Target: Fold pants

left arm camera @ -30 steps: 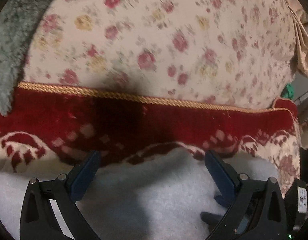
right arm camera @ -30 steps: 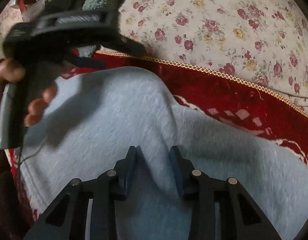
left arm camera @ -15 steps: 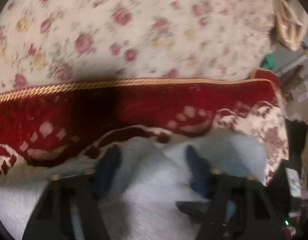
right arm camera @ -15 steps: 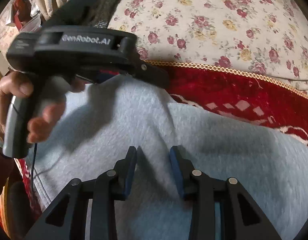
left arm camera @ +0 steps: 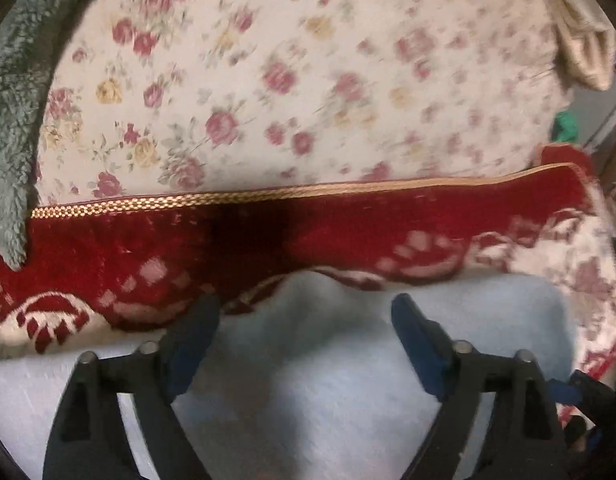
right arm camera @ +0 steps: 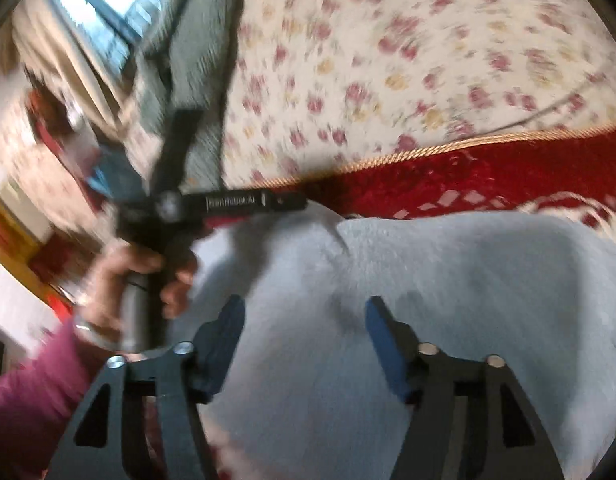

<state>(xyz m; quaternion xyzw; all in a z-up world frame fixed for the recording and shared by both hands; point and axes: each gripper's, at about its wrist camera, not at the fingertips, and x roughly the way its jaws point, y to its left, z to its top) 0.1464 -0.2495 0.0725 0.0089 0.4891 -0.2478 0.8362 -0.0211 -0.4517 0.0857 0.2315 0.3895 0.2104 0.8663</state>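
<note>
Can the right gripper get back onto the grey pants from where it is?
Probably yes. The right gripper stands open with the grey pants spread right below its fingers. The left gripper sits off to the side, so nothing blocks the way.

Red rug [left arm camera: 107,248] overlapping floral sheet [left arm camera: 308,80]; grey fleece [left arm camera: 7,120] alongside.

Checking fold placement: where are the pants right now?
The light grey pants fill the lower part of both wrist views, lying on the red patterned rug just short of its gold braid edge, under both open grippers.
</note>
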